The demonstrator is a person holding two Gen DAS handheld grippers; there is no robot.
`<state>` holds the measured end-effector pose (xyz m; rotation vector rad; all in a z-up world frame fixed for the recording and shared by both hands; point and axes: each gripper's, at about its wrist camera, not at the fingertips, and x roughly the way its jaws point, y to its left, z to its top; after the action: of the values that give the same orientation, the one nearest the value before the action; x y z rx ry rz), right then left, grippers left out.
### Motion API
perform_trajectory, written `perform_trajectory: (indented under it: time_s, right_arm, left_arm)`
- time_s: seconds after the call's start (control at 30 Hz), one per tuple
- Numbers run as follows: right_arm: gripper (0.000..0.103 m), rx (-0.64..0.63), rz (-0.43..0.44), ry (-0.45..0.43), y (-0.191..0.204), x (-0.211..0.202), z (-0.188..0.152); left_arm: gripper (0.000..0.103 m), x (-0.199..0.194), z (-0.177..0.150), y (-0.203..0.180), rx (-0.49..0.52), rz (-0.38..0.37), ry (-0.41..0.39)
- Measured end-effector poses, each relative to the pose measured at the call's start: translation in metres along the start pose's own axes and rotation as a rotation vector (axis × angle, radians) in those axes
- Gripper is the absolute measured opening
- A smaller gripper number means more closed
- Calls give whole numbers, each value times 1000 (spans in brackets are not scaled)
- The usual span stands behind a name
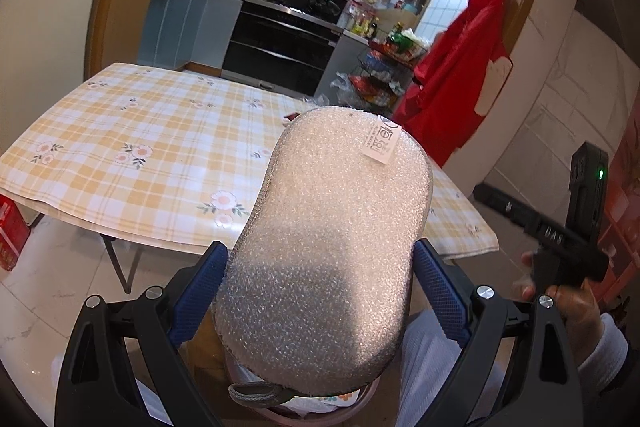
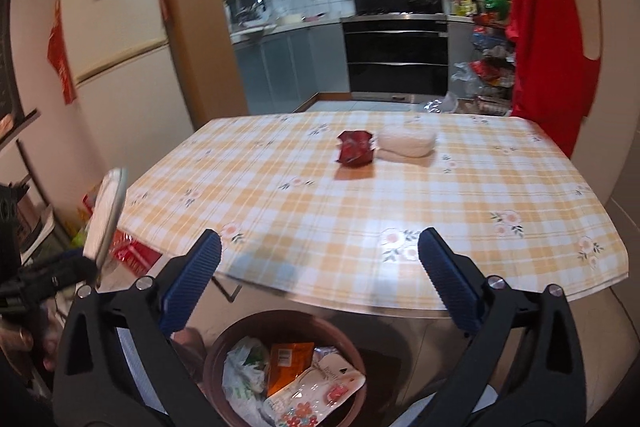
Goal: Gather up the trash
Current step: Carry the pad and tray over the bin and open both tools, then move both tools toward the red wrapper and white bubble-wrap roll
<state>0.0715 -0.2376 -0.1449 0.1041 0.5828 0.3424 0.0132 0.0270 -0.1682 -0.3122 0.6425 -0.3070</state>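
My left gripper is shut on a silvery oval scouring sponge with a white label, its blue pads pressing both long sides. The sponge also shows edge-on in the right wrist view, at the far left. Under it lies the rim of the brown trash bin. My right gripper stands open with nothing between its fingers, above the bin, which holds several wrappers and a plastic bag. On the checked tablecloth lie a crumpled red wrapper and, touching it, a white pad.
The table's near edge overhangs the bin. A cream fridge stands at the left and a black oven at the back. A red apron hangs at the right beside a loaded wire rack. A red box sits under the table's left corner.
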Motion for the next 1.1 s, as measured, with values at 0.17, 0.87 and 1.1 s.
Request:
perform_trajectory:
  time_s: [0.17,0.87,1.1]
  right_arm:
    - [97,68,0,-7,-17,-3,0]
    - [97,48,-35,42,-8,12,-8]
    - [97,41,-45,63,-9,20,-12]
  left_arm:
    - [91,11,0,-14,27,-30,26]
    - [97,11,-2,12,-38,68,13]
    - [97,20,-2,19,-49,95,33]
